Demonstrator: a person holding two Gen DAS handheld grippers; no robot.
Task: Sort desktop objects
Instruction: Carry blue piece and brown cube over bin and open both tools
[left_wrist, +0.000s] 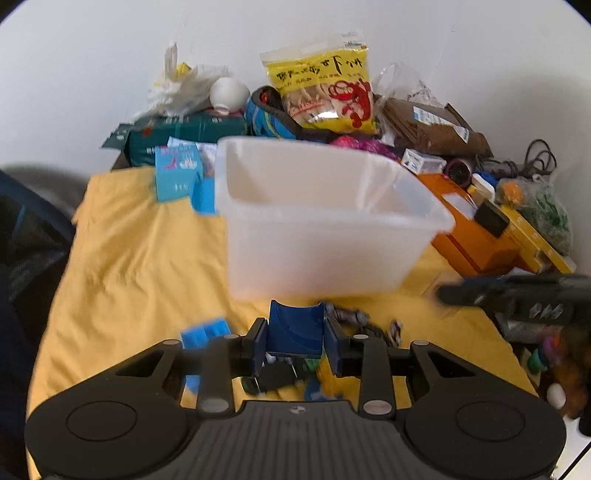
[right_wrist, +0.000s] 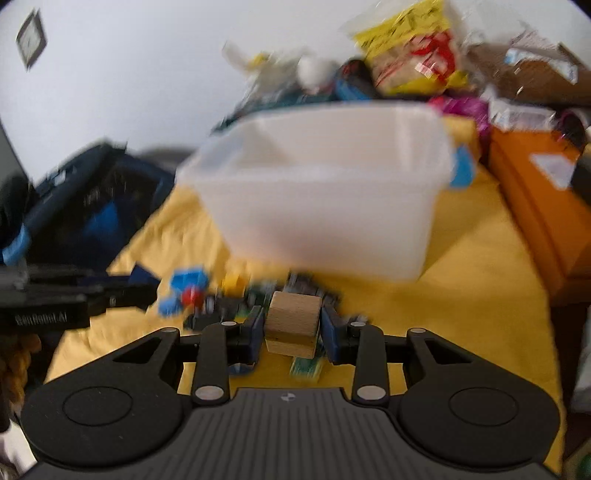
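Observation:
My left gripper (left_wrist: 295, 345) is shut on a dark blue curved block (left_wrist: 295, 328), held just above a pile of small toys (left_wrist: 288, 376) on the yellow cloth (left_wrist: 140, 266). A white translucent plastic bin (left_wrist: 321, 221) stands just beyond it; no contents show in this view. My right gripper (right_wrist: 292, 334) is shut on a plain wooden block (right_wrist: 293, 325), in front of the same bin (right_wrist: 325, 199). Small coloured pieces (right_wrist: 192, 291) lie scattered to its left. The right gripper also shows at the right of the left wrist view (left_wrist: 517, 295), and the left gripper at the left of the right wrist view (right_wrist: 74, 299).
Clutter lines the back wall: a yellow snack bag (left_wrist: 325, 92), a green box (left_wrist: 184, 136), a brown parcel (left_wrist: 432, 129). An orange box (left_wrist: 476, 236) stands right of the bin. A dark bag (right_wrist: 85, 199) sits off the table's left edge.

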